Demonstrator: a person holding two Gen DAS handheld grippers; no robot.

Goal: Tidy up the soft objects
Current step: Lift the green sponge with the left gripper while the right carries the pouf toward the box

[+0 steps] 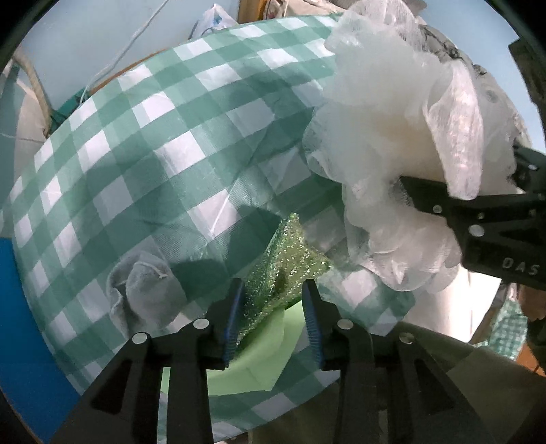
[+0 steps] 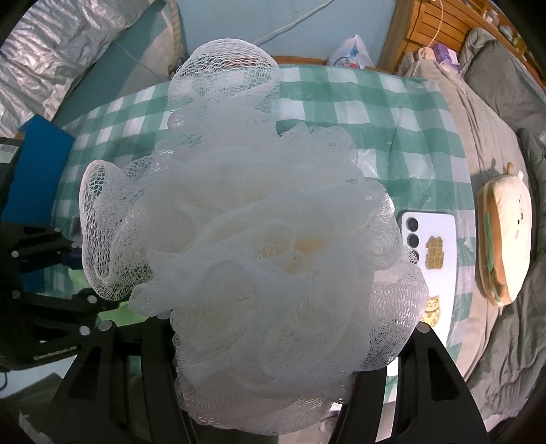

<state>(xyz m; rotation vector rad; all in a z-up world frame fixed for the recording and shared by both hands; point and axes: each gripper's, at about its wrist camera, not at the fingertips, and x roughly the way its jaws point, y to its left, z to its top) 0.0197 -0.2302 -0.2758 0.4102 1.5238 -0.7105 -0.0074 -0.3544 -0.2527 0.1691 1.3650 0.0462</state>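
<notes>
Left wrist view: left gripper point(image 1: 273, 307) released, fingers straddling but clear of the green sponge point(image 1: 286, 269), resting on the checked table point(image 1: 136, 153) above a pale green container point(image 1: 259, 358). Right wrist view: right gripper point(image 2: 269, 369) clenched on the white mesh pouf point(image 2: 252, 246), aloft beside the sponge; likely next, lowering it into that container.

Worktop under a green-and-white checked cloth point(image 2: 392, 112). Pale blue wall point(image 2: 239, 20) behind its far edge, white cable point(image 2: 293, 20) across it. Wooden furniture point(image 2: 423, 30) at far right; grey bedding point(image 2: 491, 136) along the right edge.
</notes>
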